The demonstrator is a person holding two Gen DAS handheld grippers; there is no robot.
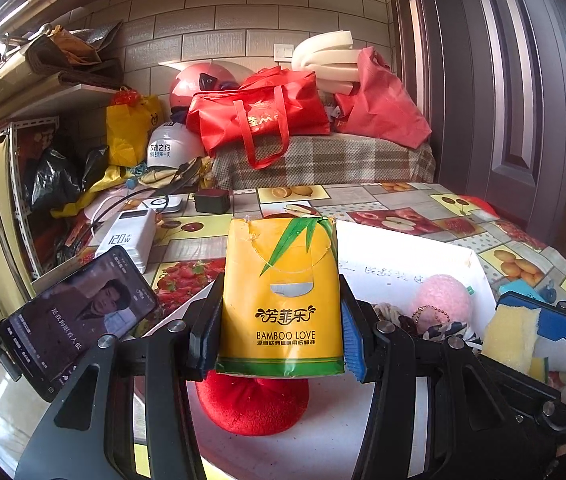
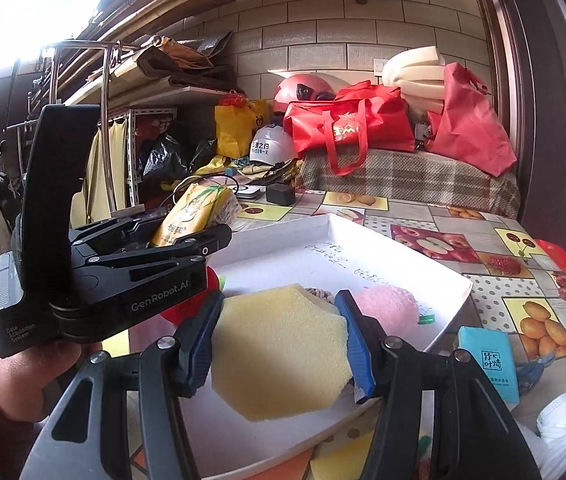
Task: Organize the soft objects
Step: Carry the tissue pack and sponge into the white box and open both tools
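Observation:
My left gripper (image 1: 279,332) is shut on a yellow tissue pack (image 1: 281,300) marked BAMBOO LOVE and holds it above the white tray (image 1: 403,256). A red plush ball (image 1: 253,404) lies in the tray under it. A pink sponge ball (image 1: 441,300) and a patterned hair tie lie further right in the tray. My right gripper (image 2: 283,344) is shut on a yellow sponge (image 2: 283,348) over the tray (image 2: 363,240). The left gripper (image 2: 187,236) with the tissue pack (image 2: 199,208) shows at the left in the right wrist view.
A phone (image 1: 79,316) leans at the left beside a white power bank (image 1: 127,236). A blue tissue packet (image 2: 491,360) and a white cloth (image 2: 559,420) lie right of the tray. Red bags, helmets and foam pile up behind the fruit-patterned table.

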